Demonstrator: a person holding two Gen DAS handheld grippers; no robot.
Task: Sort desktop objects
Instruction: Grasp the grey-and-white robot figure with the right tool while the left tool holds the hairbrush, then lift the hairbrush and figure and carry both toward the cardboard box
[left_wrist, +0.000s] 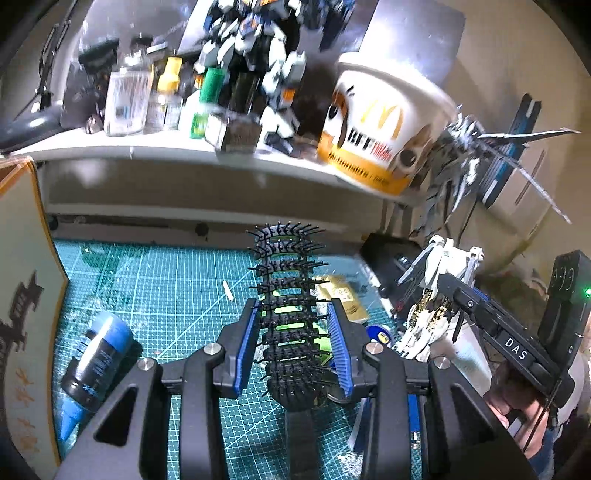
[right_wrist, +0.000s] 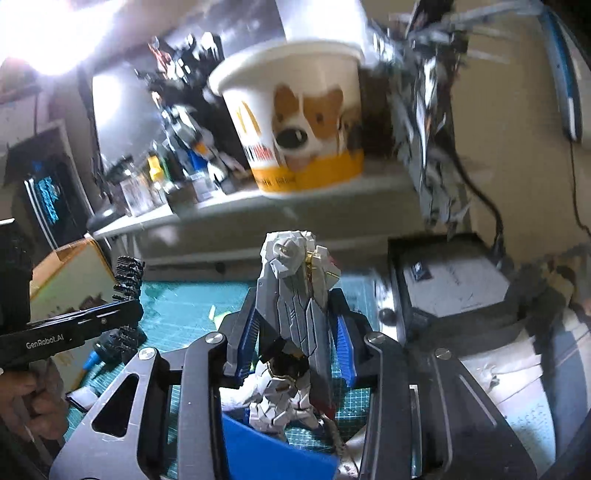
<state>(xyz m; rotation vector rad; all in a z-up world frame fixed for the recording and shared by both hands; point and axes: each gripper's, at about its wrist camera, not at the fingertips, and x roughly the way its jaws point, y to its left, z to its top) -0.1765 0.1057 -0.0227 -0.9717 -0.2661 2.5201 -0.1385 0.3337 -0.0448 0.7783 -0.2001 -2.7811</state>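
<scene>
Left wrist view
Left gripper: clamped on the black vented plastic hairbrush, bristled head reaching forward past the blue pads.
Below: green gridded cutting mat.
Left of it: blue-and-black tube lying on the mat.
Ahead, above: white paper McDonald's cup on the shelf.

Right wrist view
Right gripper: closed around the white-and-grey plastic robot model, upright between the jaws.
Far left: the other gripper with the hairbrush.

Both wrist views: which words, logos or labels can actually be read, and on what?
"DAS": right gripper body.
"GenRobot.AI": left gripper body.
Golden-arches "M" logo: white bucket on shelf.
"BFF": same bucket; the small print on its orange band is blurred.
Bottle labels, blue tube: unreadable.
</scene>
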